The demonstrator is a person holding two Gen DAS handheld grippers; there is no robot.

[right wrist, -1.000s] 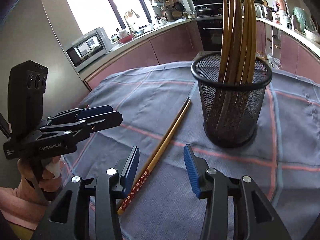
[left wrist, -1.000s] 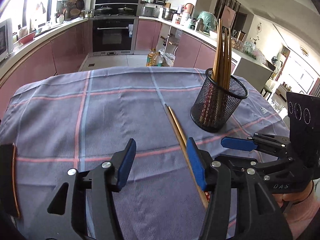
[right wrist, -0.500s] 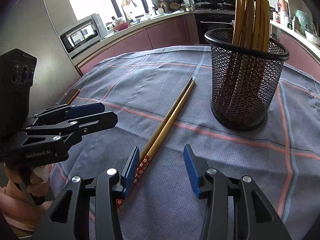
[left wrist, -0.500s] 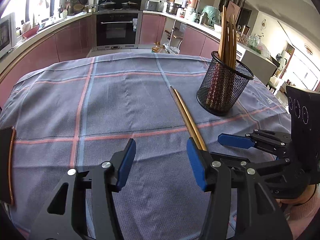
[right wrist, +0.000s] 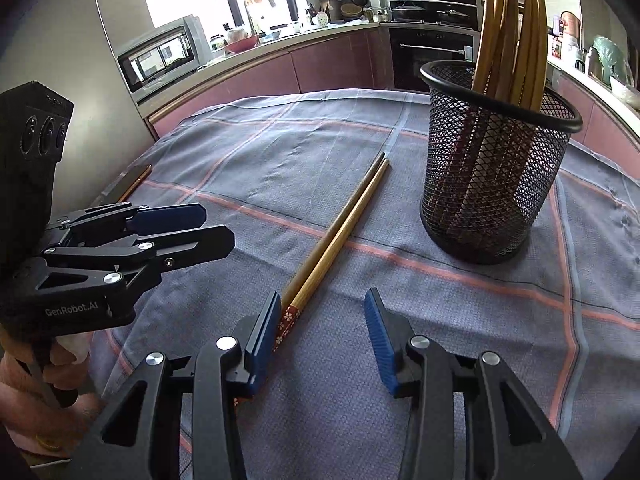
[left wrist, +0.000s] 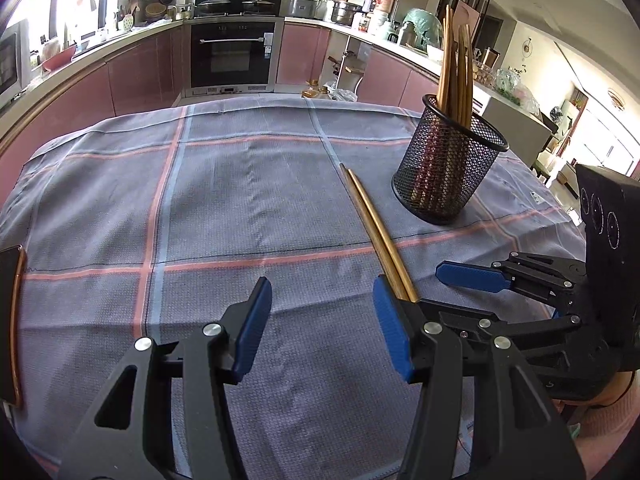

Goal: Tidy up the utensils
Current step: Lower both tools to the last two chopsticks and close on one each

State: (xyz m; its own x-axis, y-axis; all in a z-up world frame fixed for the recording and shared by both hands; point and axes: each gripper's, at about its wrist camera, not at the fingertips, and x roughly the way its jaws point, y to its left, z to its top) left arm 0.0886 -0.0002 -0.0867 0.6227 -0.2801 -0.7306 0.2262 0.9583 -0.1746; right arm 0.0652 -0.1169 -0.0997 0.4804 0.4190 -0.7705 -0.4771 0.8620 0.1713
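A pair of wooden chopsticks (right wrist: 340,232) lies on the checked cloth, tips toward a black mesh holder (right wrist: 488,184) that has several chopsticks (right wrist: 512,28) standing in it. My right gripper (right wrist: 322,320) hangs low over the pair's red patterned end, which lies by the inner edge of its left finger. The jaws are closing, and the pads touch nothing. My left gripper (left wrist: 320,320) is open over bare cloth; its right finger hides the near end of the pair (left wrist: 372,220). The holder (left wrist: 444,176) stands at the right. Each gripper shows in the other's view: left (right wrist: 208,228), right (left wrist: 436,288).
A dark flat object with a copper edge (left wrist: 10,320) lies at the cloth's left edge, also seen beyond the left gripper (right wrist: 132,184). Kitchen counters, an oven (left wrist: 232,56) and a microwave (right wrist: 160,56) ring the table. A person's hands hold both grippers.
The right gripper has sunk toward the patterned end of the chopsticks and its jaws have narrowed a little. The left gripper has stayed open in about the same place.
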